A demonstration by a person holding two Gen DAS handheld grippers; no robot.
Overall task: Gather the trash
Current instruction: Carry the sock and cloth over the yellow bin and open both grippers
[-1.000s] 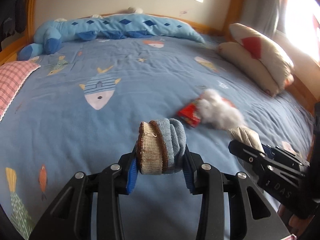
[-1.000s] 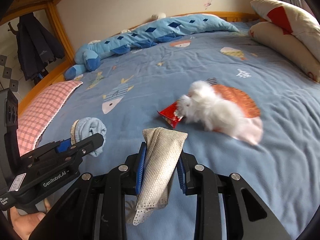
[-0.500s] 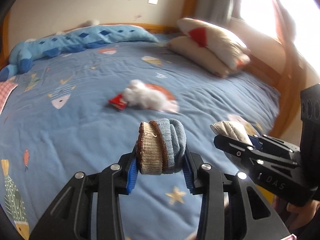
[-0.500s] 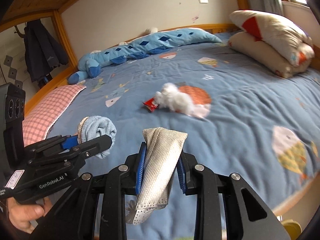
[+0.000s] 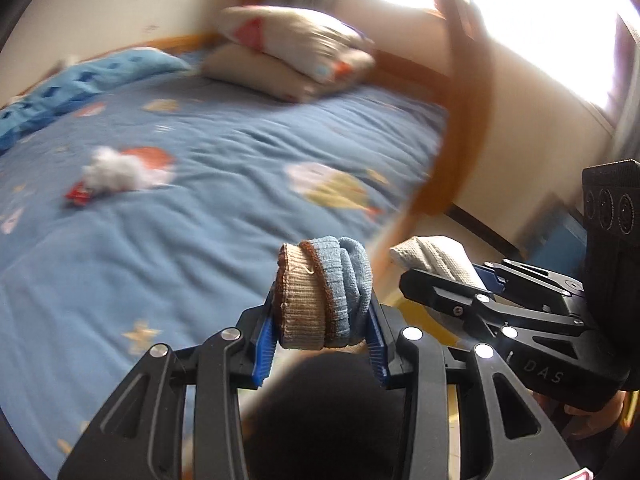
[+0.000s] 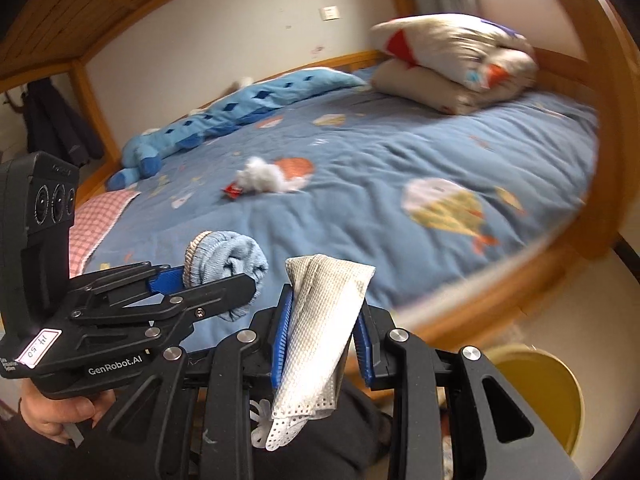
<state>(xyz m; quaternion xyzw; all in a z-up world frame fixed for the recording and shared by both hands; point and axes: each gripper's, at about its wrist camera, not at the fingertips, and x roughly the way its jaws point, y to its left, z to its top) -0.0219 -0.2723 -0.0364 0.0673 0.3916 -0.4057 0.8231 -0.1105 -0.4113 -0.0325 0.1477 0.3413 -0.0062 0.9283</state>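
Socks fill both sets of tongs. On the left, the left tongs (image 5: 320, 332) are clamped on a rolled sock (image 5: 324, 292), tan at one end and blue at the other, pinched between the blue pads (image 5: 265, 344) and held above the near edge of the bed (image 5: 200, 208). In the right wrist view the same left tongs (image 6: 208, 288) show from the side, with the blue roll (image 6: 226, 264) sticking out past the black fingers.

Just to the right, the right tongs (image 6: 322, 328) are closed on a pale mesh sock (image 6: 324, 320), which stands up between the pads and hangs down below them. From the left wrist view that right tongs (image 5: 448, 276) sits close beside the left one, the sock's whitish toe (image 5: 432, 256) poking forward.

Farther back on the blue bedcover lie a white fluffy wad (image 6: 260, 178) and a small red wrapper (image 6: 233, 191) touching its left side, well apart from both tongs. Pillows (image 6: 452, 68) are stacked at the far right corner, and a long blue plush toy (image 6: 224, 116) lies along the wall. A yellow bin (image 6: 536, 396) stands on the floor at lower right, beside the wooden bed frame (image 6: 520, 280).
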